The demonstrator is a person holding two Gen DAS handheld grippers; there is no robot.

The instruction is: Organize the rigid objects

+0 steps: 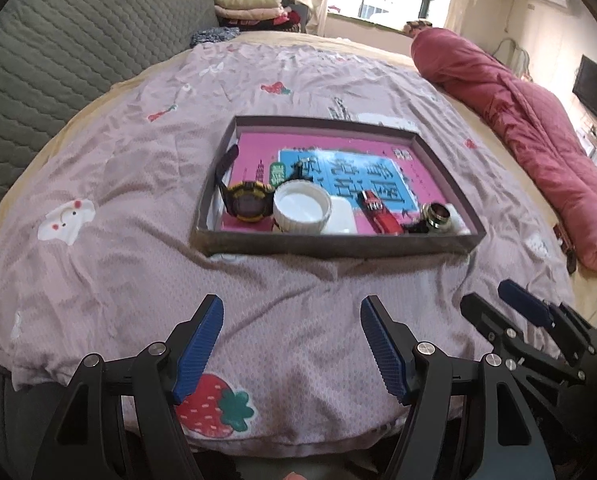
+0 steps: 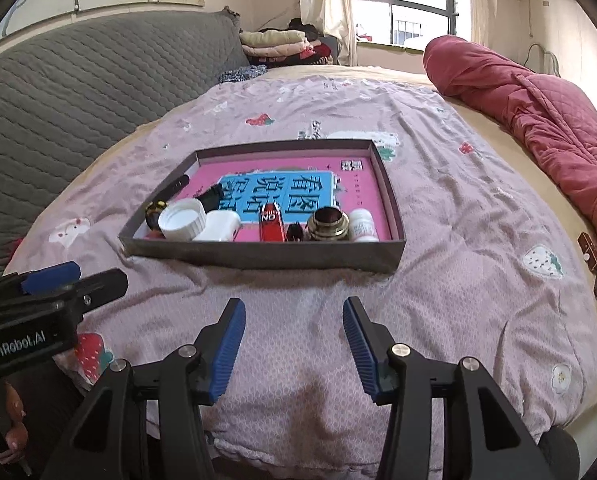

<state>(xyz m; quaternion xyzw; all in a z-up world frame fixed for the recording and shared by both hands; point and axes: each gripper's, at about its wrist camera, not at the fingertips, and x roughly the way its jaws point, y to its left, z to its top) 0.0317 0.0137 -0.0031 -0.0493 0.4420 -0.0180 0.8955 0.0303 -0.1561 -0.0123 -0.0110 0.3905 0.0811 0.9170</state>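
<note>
Nearest us, our left tongs (image 1: 292, 344) stand wide apart over the strawberry-print sheet (image 1: 138, 200), nothing between them. Our right tongs (image 2: 294, 344) are also parted and empty. Beyond both lies a shallow tray (image 2: 258, 254) on the bed, its near edge lined with a yellow-black watch (image 1: 247, 202), a white ribbed lid (image 1: 302, 208), a red lighter (image 2: 270, 224), a brass ring (image 2: 329, 224) and a small white bottle (image 2: 363, 226). Only the right view shows a person's fingers (image 2: 14, 412) at its lower left. Farther off lies a red quilt (image 1: 518, 120).
</note>
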